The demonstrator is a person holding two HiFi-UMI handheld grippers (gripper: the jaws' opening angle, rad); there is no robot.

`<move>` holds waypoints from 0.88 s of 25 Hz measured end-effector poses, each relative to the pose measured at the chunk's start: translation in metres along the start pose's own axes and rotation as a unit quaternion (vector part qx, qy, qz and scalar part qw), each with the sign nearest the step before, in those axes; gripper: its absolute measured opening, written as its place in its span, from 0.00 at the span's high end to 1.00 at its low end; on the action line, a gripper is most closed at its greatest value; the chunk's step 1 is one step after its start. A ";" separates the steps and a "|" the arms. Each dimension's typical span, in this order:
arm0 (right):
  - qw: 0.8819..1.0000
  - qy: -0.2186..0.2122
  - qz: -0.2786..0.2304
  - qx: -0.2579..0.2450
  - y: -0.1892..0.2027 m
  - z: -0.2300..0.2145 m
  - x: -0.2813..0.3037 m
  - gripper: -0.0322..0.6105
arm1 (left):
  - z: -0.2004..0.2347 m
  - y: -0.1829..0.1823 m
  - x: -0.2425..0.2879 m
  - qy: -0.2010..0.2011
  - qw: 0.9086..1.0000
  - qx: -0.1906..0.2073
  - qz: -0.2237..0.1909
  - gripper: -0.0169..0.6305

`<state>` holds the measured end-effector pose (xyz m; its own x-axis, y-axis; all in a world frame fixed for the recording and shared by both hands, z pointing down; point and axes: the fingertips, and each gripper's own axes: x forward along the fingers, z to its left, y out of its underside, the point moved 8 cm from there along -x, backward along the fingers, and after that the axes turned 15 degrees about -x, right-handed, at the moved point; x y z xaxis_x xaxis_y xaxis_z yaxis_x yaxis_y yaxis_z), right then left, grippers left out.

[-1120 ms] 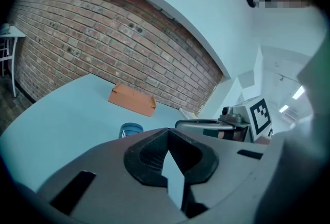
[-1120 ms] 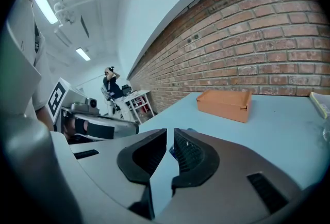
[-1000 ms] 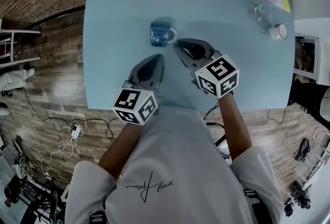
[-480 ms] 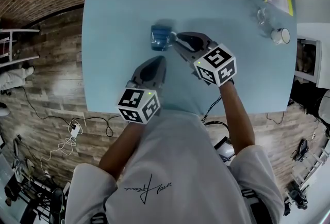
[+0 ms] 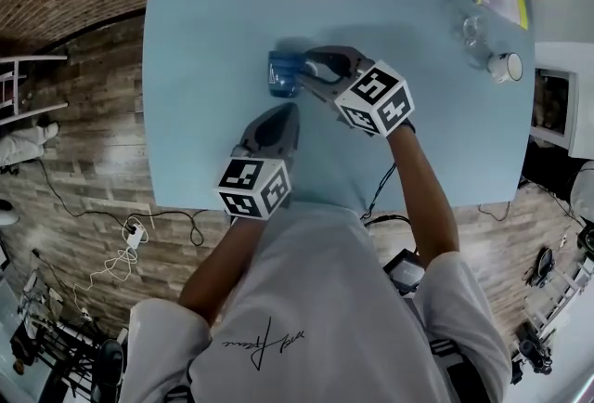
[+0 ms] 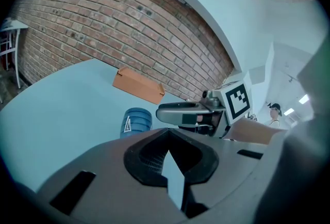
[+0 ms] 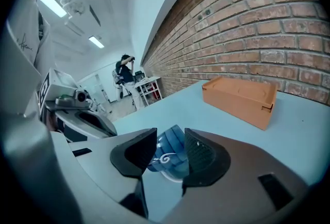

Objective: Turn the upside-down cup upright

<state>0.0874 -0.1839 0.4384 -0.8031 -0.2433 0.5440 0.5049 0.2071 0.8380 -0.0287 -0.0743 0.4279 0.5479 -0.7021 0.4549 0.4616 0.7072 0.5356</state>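
Right gripper [image 7: 168,148]: jaws apart, just been opening, pads pressing on nothing. The blue cup [image 5: 282,76] shows in the gap, just past the tips, standing on the table [image 5: 204,39]. My judgement: ease in until both pads straddle it squarely, then close, or it may skid. Left gripper [image 5: 278,118]: jaws together, empty, near the cup on the person's side.

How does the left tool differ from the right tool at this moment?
Left tool is shut; right tool is open, its jaws having just been opening. Left tool hangs short of the cup; right tool has the cup's side in its gap, unpressed. Both point toward the cup.
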 end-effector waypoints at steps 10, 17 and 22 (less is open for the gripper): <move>1.000 -0.029 0.005 0.004 0.007 -0.017 0.022 0.70 | 0.012 0.007 0.011 -0.015 1.000 -0.016 0.016 0.96; 0.997 -0.081 0.009 0.004 0.008 -0.021 0.035 0.70 | 0.020 0.007 0.020 -0.021 0.999 -0.023 0.026 0.96; 0.995 -0.101 0.010 0.005 0.008 -0.021 0.037 0.70 | 0.026 0.005 0.024 -0.023 0.999 -0.029 0.030 0.96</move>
<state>0.0684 -0.2109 0.4660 -0.8410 -0.0438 0.5392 0.5183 0.2203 0.8263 -0.0313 -0.0894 0.4596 0.5437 -0.6605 0.5179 0.4697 0.7508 0.4644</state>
